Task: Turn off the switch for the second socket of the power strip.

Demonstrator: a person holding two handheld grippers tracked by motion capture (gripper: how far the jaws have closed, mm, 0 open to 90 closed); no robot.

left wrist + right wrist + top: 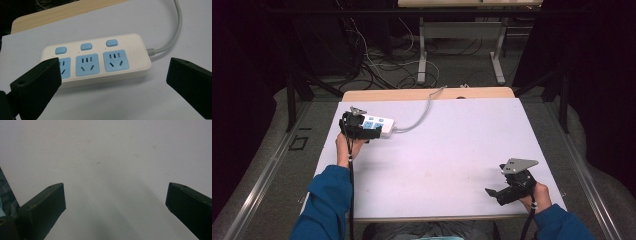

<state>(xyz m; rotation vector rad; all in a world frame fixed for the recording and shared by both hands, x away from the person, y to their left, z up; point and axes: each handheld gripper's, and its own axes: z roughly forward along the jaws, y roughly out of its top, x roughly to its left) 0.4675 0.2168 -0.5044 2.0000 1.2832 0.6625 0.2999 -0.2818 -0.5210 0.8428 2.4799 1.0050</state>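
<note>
White plastic power strip with blue sockets (96, 61) sits ungrabbed at 10 o'clock; left claw (110, 82) gapes wide just beside it, right claw (115, 205) idles wide too.

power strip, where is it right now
The power strip lies at the table's far left in the high view, just ahead of the open left gripper, untouched by its fingers.

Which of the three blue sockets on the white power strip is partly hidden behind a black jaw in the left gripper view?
The end blue socket farthest from the grey cable; the other two show whole.
</note>
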